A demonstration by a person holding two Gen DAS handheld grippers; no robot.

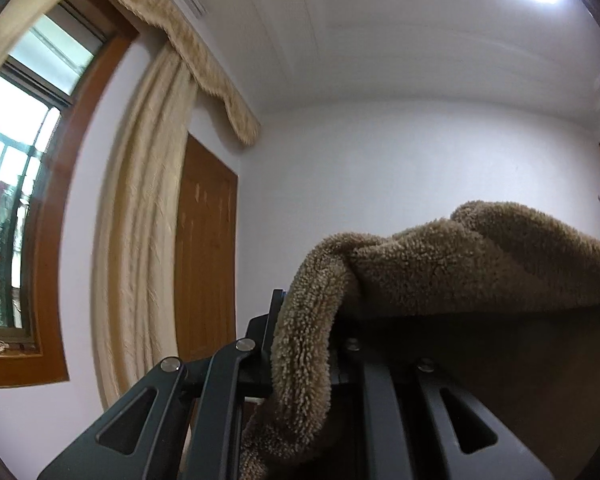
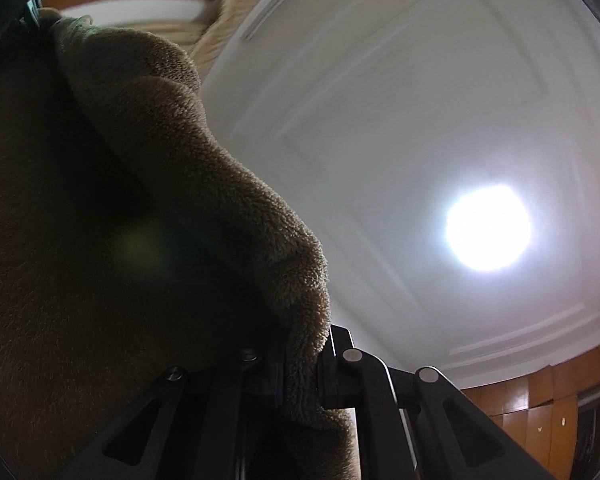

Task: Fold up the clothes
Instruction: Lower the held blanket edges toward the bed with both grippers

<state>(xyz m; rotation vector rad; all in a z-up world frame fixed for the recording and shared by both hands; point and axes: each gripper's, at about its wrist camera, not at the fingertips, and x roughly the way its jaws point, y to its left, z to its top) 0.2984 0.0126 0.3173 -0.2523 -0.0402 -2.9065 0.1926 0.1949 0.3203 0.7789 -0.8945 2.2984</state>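
A brown fleece garment is held up in the air by both grippers. My left gripper is shut on one edge of it; the fleece hangs down between the fingers and stretches away to the right, covering the right finger. My right gripper is shut on another edge of the same garment, which drapes over the left finger and fills the left half of that view. Both cameras tilt upward toward walls and ceiling.
The left wrist view shows a window at left, a cream curtain, a wooden door and a white wall. A ceiling lamp glares in the right wrist view, with wooden cabinets at lower right.
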